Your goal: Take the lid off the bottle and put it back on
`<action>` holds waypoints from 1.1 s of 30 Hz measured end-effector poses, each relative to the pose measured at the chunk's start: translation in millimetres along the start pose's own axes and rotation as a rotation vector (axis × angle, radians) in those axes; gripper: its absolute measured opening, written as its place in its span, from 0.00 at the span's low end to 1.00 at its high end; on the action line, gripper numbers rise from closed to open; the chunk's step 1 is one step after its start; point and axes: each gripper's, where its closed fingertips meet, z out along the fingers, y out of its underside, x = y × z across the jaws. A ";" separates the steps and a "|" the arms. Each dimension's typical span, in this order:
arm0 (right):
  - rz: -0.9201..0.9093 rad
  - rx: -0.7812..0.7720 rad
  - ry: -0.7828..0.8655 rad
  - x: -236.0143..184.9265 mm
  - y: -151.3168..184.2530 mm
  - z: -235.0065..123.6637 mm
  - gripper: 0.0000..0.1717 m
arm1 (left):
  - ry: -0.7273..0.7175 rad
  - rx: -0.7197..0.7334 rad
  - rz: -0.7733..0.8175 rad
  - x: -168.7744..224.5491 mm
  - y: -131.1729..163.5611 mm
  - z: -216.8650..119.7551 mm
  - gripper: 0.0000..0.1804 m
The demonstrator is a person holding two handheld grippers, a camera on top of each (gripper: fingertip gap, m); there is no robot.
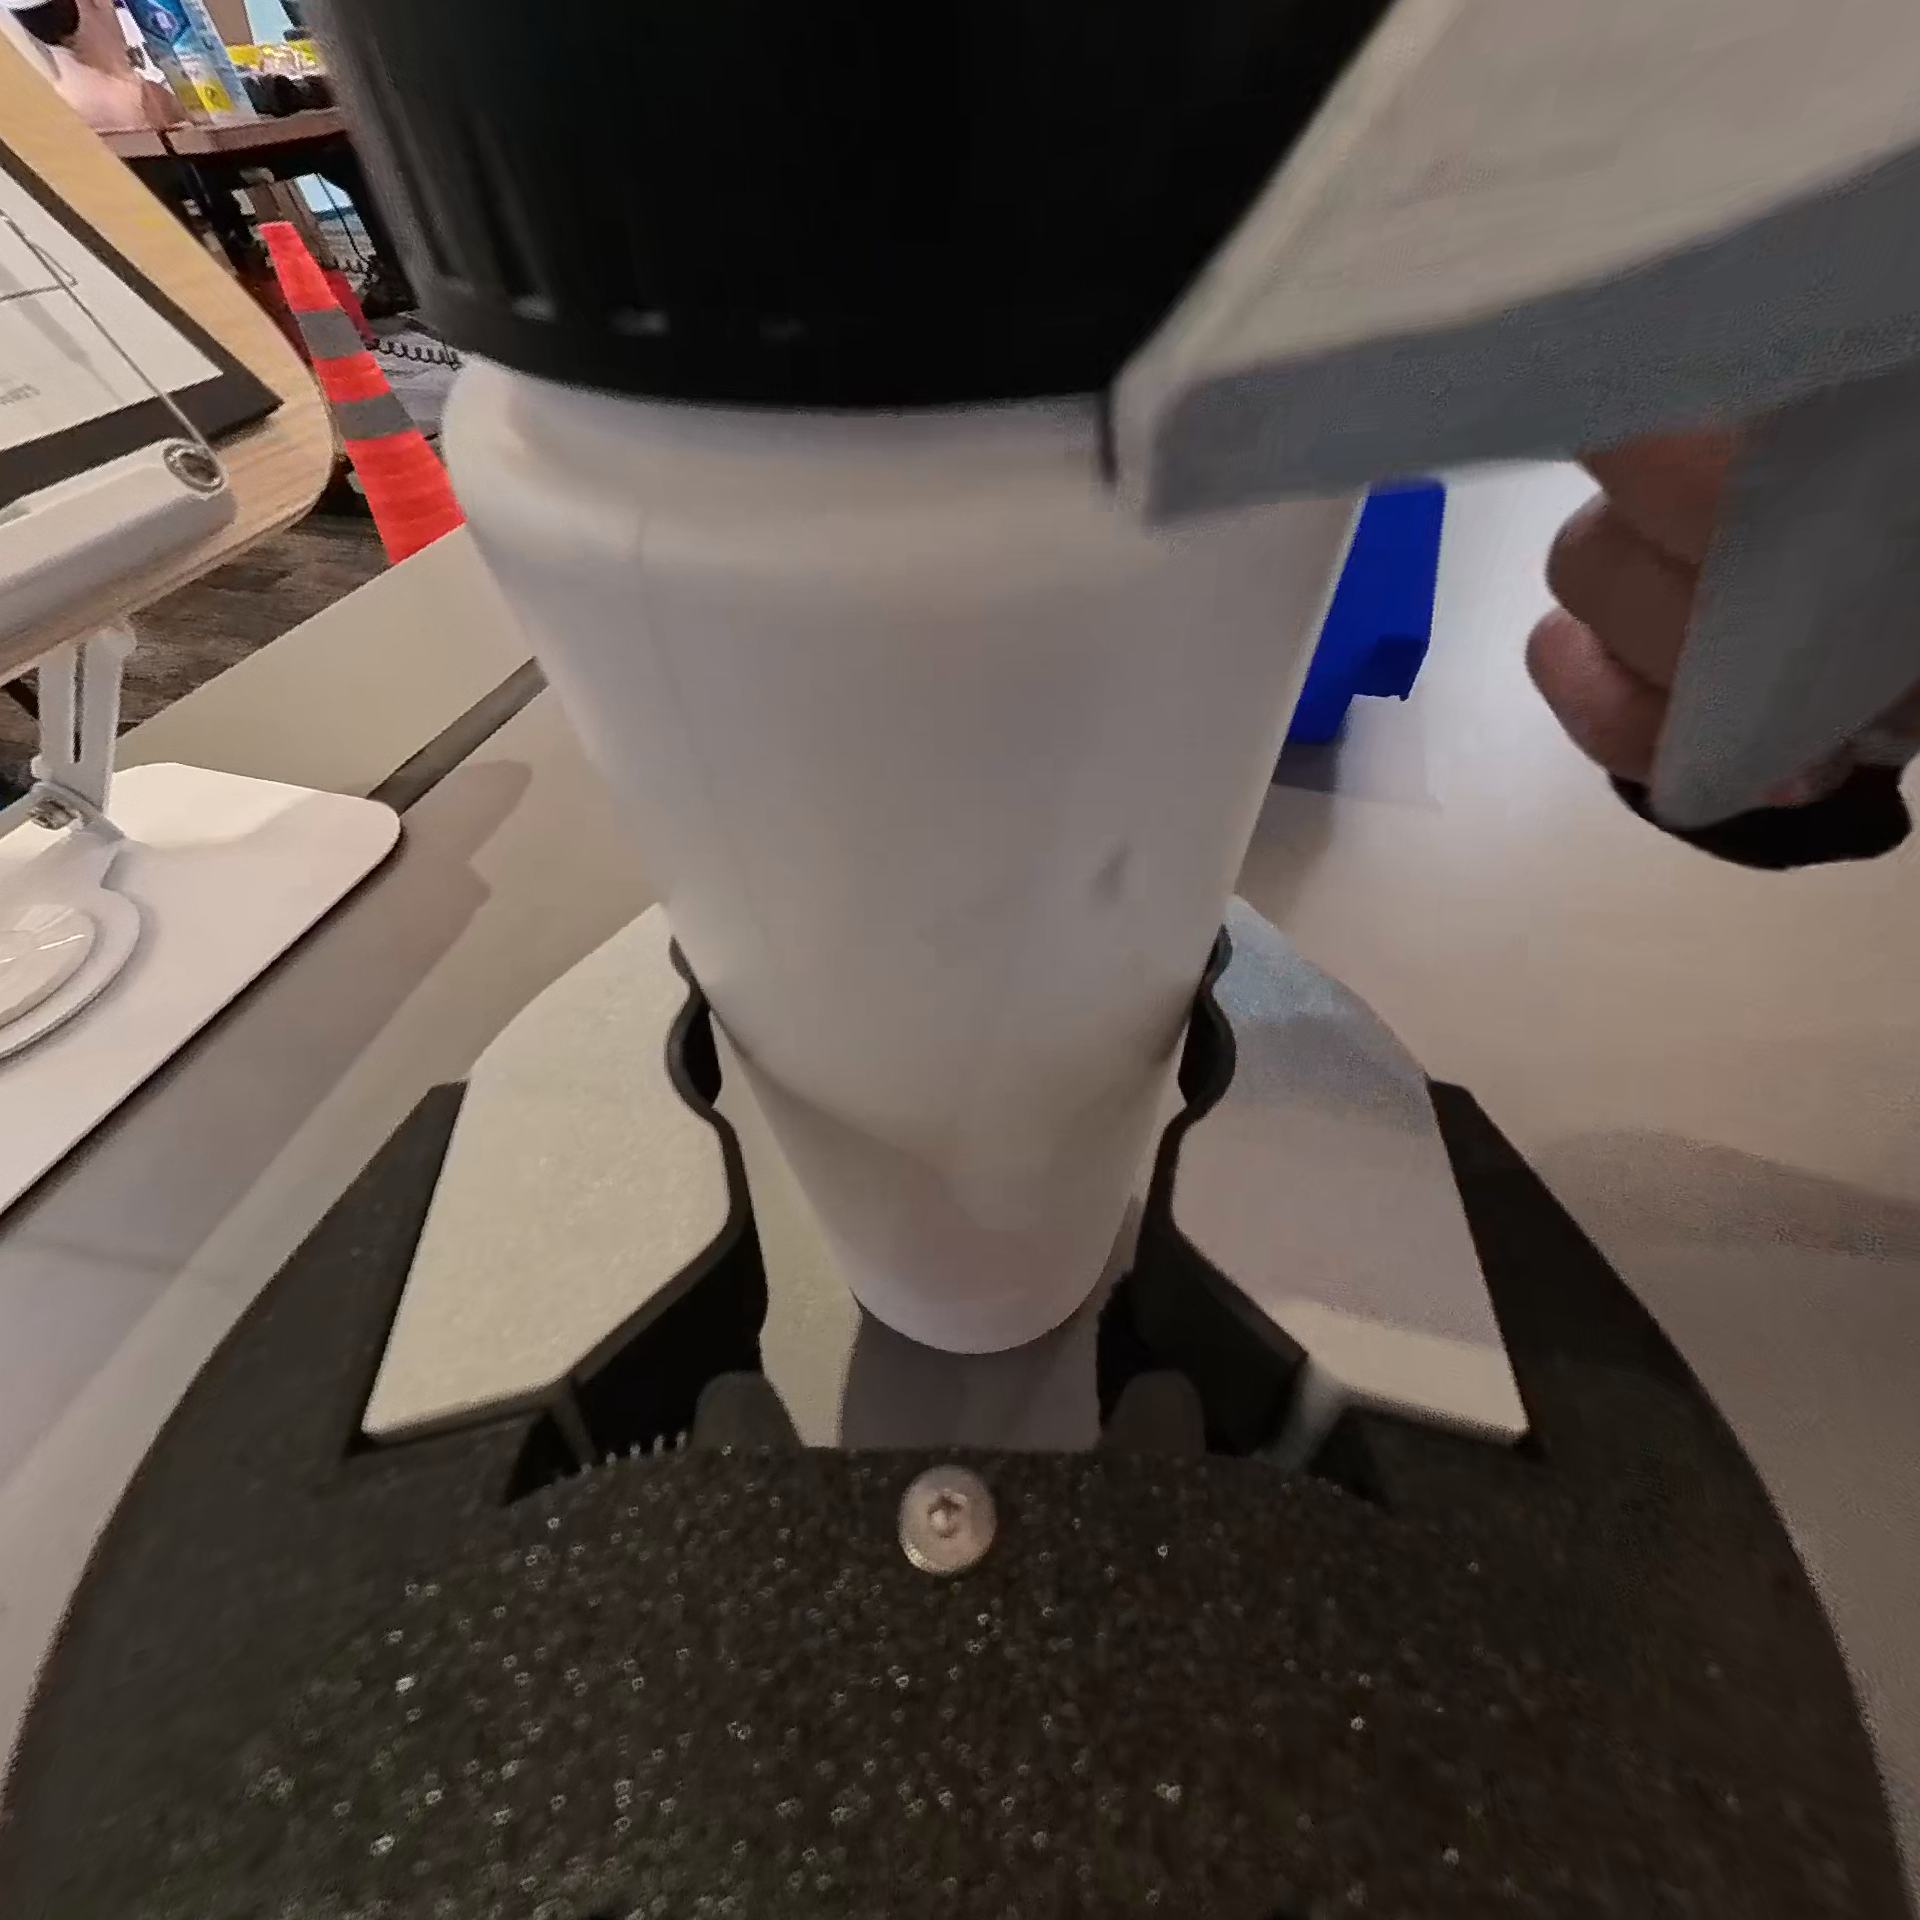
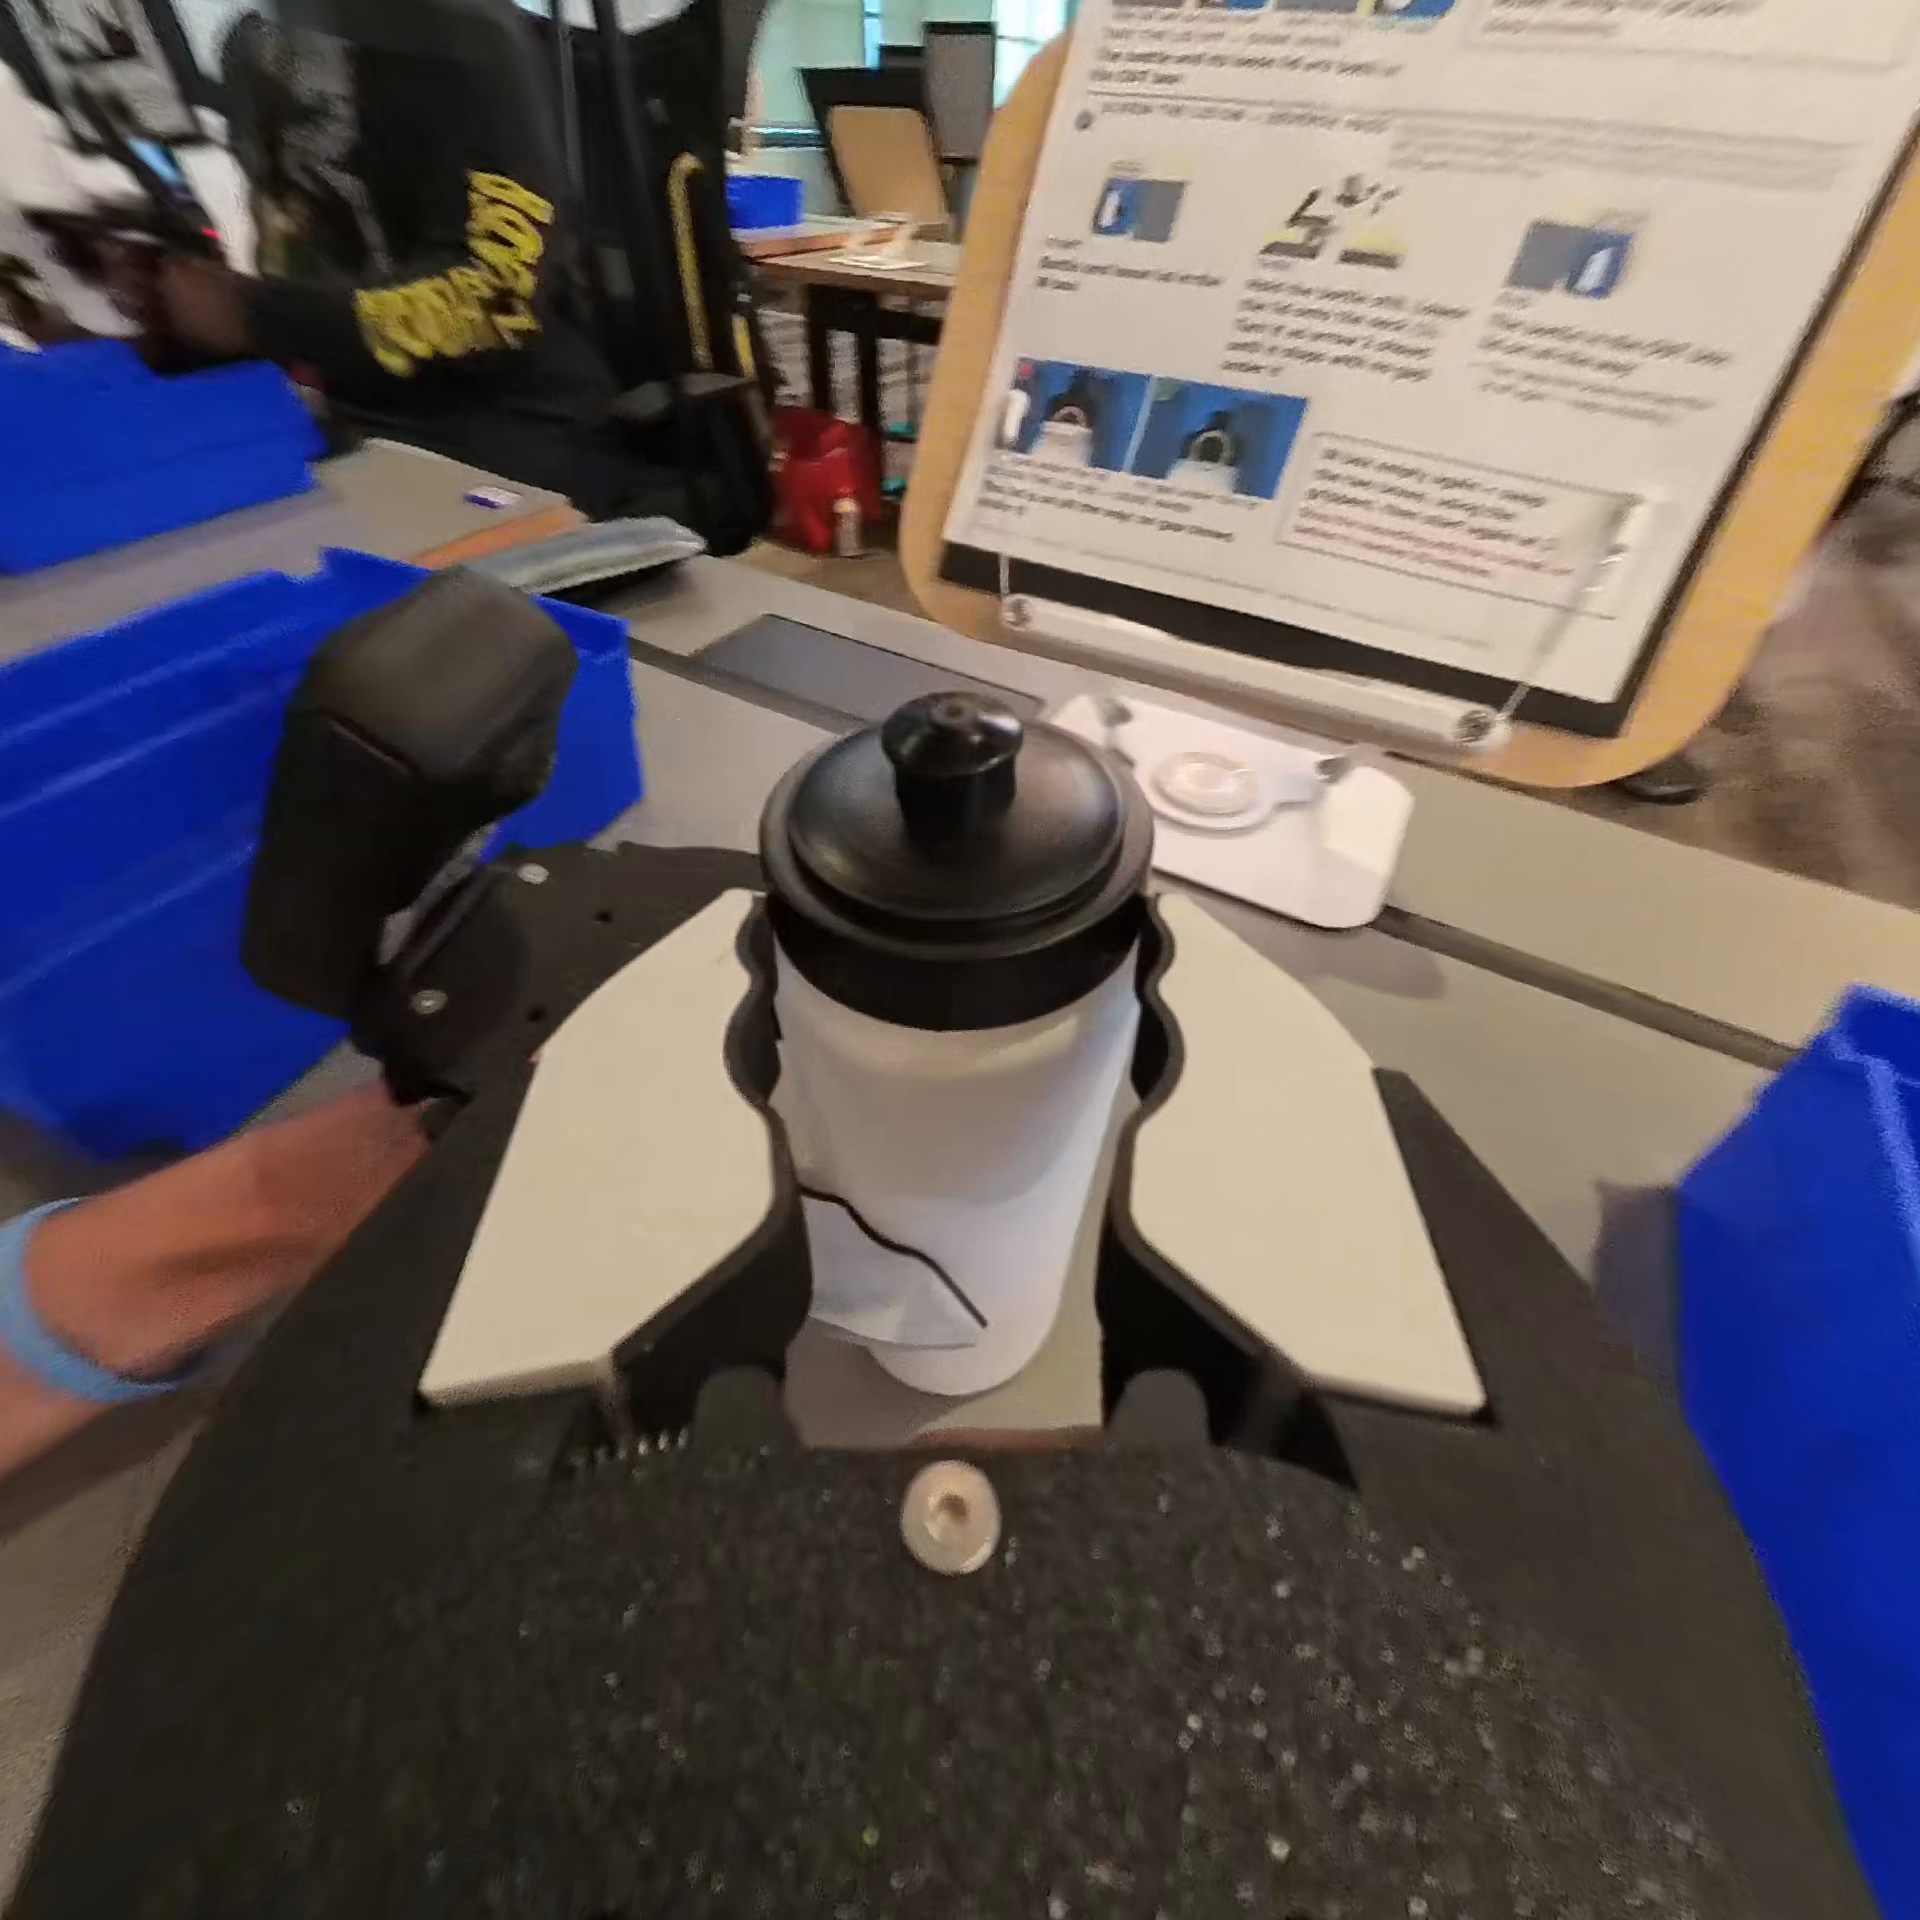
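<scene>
Bottle [image 2: 935, 1143], one, white, stands upright on the grey table [image 2: 1558, 935] with its single black lid [image 2: 951, 831] on. We count two blue bins. Our left gripper [image 1: 945, 997] clamps the bottle's body; our right gripper [image 2: 951, 977] closes around the lid from above.

Matt white plastic bottle [image 2: 940, 1132], ribbed black plastic lid [image 2: 956, 873], glossy blue plastic bin [image 2: 135, 831], smooth grey table [image 2: 1558, 935].
</scene>
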 end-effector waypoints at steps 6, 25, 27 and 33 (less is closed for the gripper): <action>-0.080 0.077 -0.239 5.8 -20.7 -18.2 0.42 | 0.004 -0.008 0.005 1.3 0.4 1.0 0.49; -0.118 -0.161 -0.781 1.6 7.7 -3.8 0.40 | 0.013 -0.009 0.010 4.2 0.3 0.2 0.48; -0.073 -0.098 -0.682 -0.1 7.0 -2.8 0.42 | 0.012 -0.013 0.017 5.3 0.1 0.8 0.48; 0.036 -0.003 -0.271 -1.8 2.9 7.6 0.46 | 0.018 -0.011 0.022 8.7 -0.6 2.3 0.49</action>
